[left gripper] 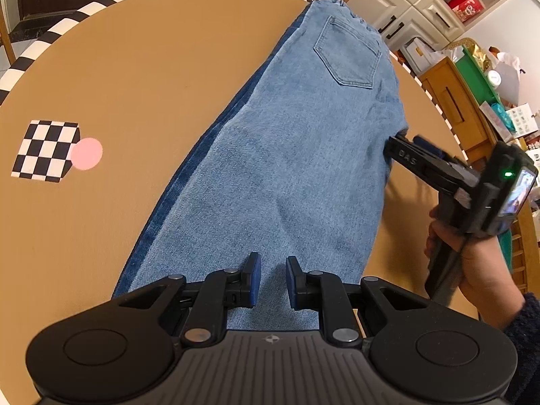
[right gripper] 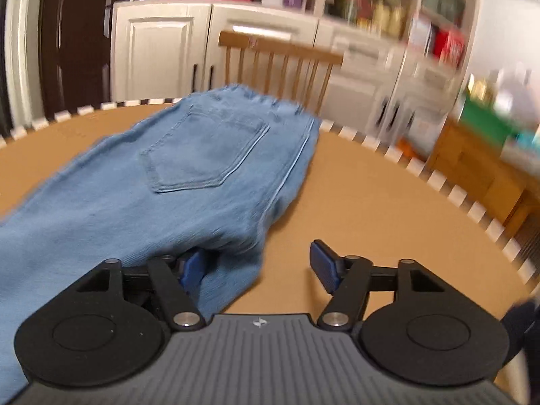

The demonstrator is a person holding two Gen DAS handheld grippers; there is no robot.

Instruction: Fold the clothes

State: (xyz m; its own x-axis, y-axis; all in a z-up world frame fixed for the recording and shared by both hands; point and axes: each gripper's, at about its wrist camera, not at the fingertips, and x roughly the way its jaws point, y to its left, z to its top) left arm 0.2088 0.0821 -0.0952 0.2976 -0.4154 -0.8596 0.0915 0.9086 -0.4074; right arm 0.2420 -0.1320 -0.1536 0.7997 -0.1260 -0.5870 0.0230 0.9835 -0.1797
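Light blue jeans (left gripper: 287,155) lie folded lengthwise on the round tan table (left gripper: 141,77), waistband at the far edge, back pocket up. My left gripper (left gripper: 272,278) hovers over the leg near the hem, its jaws a little apart with denim showing between them, gripping nothing. My right gripper (right gripper: 260,266) is open at the jeans' right edge near the crotch; its left finger is under a fold of denim (right gripper: 189,182), its right finger (right gripper: 324,265) over bare table. It also shows in the left wrist view (left gripper: 410,150), held by a hand.
A checkered marker with a pink dot (left gripper: 50,150) lies on the table's left side. The table has a black-and-white striped rim (left gripper: 44,35). A wooden chair (right gripper: 280,64) stands behind the far edge; cabinets and shelves (right gripper: 162,47) lie beyond.
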